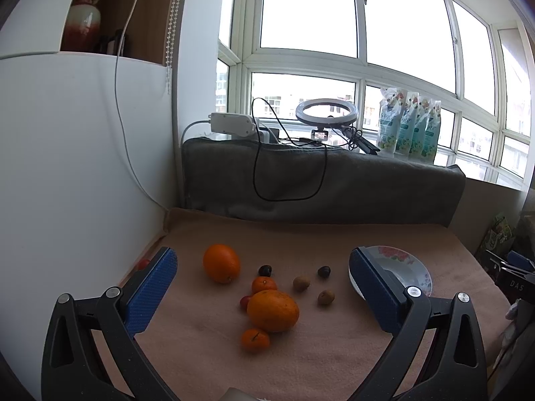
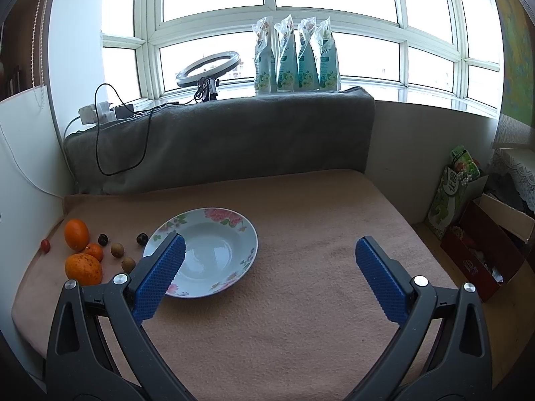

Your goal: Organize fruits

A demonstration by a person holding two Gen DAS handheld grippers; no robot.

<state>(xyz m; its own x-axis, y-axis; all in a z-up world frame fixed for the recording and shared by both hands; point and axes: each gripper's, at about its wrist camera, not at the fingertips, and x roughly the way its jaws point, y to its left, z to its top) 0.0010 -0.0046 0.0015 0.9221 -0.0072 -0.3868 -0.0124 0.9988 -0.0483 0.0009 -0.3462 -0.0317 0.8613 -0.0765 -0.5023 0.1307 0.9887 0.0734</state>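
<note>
Fruits lie loose on a pinkish cloth-covered table (image 1: 301,361). In the left wrist view I see a far orange (image 1: 221,263), a near orange (image 1: 272,310), two small tangerines (image 1: 263,284) (image 1: 255,340), two dark plums (image 1: 264,270) (image 1: 323,271), two brown longans (image 1: 301,283) (image 1: 325,297) and a cherry tomato (image 1: 244,301). My left gripper (image 1: 264,287) is open above them, empty. A flowered white plate (image 2: 207,250) is empty; its rim shows in the left wrist view (image 1: 414,267). My right gripper (image 2: 271,274) is open and empty just right of the plate.
A grey blanket (image 2: 220,133) covers the backrest behind the table. A ring light (image 2: 207,67), cables, a power strip (image 1: 230,122) and several pouches (image 2: 297,56) stand on the windowsill. A white wall (image 1: 83,167) is at left. Boxes (image 2: 481,244) sit on the floor at right.
</note>
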